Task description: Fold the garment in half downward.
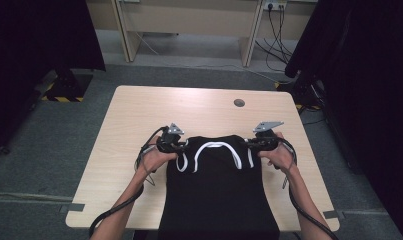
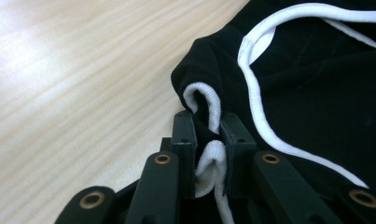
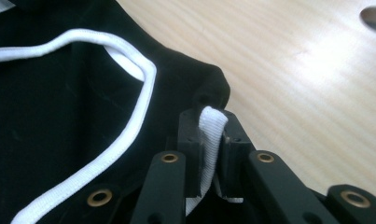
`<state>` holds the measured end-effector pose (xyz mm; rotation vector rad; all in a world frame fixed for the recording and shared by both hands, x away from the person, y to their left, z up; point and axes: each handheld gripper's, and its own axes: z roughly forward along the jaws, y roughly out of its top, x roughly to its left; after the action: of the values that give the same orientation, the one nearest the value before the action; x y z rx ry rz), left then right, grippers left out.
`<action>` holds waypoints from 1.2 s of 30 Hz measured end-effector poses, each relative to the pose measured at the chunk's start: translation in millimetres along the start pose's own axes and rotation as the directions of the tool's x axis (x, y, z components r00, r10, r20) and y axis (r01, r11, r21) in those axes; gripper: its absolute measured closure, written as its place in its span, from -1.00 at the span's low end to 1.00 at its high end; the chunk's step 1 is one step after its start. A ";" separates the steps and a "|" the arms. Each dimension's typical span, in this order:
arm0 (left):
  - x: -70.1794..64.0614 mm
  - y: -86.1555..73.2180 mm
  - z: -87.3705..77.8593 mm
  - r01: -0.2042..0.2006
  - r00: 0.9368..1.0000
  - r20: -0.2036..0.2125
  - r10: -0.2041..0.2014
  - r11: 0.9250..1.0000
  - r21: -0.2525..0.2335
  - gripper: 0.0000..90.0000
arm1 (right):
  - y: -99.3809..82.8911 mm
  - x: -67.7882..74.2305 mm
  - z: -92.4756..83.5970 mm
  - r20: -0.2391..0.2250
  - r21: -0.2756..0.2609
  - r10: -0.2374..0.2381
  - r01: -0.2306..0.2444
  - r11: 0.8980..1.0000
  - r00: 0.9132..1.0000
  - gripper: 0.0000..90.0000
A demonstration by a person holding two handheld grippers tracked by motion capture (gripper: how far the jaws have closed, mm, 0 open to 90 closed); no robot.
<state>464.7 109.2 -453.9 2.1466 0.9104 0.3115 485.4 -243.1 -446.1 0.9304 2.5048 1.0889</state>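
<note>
A black garment [image 1: 216, 195] with white trim lies flat on the wooden table [image 1: 139, 110], its lower part hanging over the near edge. My left gripper [image 1: 181, 146] is at its top left corner, shut on the white ribbed armhole edge [image 2: 212, 105] of the black garment [image 2: 316, 84]. My right gripper [image 1: 250, 142] is at the top right corner, shut on the matching white ribbed edge [image 3: 212, 130] of the garment [image 3: 59, 116]. A white-trimmed neckline [image 1: 215, 147] curves between the two grippers.
A dark round hole [image 1: 239, 103] sits in the table top near the far right. Black curtains hang at both sides. A desk frame and cables stand beyond the table's far edge. A cable trails from each gripper over the near edge.
</note>
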 end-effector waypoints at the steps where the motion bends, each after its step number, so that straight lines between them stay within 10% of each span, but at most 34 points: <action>1: 0.1 2.3 -0.8 0.000 1.000 -0.003 0.000 1.000 -0.003 0.73 | 1.8 -0.3 -1.7 0.001 -0.005 -0.003 0.003 1.000 1.000 0.83; 26: 20.1 73.8 -26.4 0.004 0.993 -0.116 -0.019 0.992 -0.127 0.73 | 59.3 -21.3 -30.8 0.123 -0.146 -0.015 0.033 0.989 0.992 0.83; 36: -16.2 39.8 -51.3 -0.101 0.992 -0.096 0.085 0.978 -0.185 0.71 | 36.1 21.8 -52.8 0.161 -0.208 -0.146 0.178 0.962 0.976 0.83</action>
<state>448.7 108.8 -388.9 2.0154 0.7964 0.5223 460.9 -240.0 -383.2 0.7008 2.2436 1.1728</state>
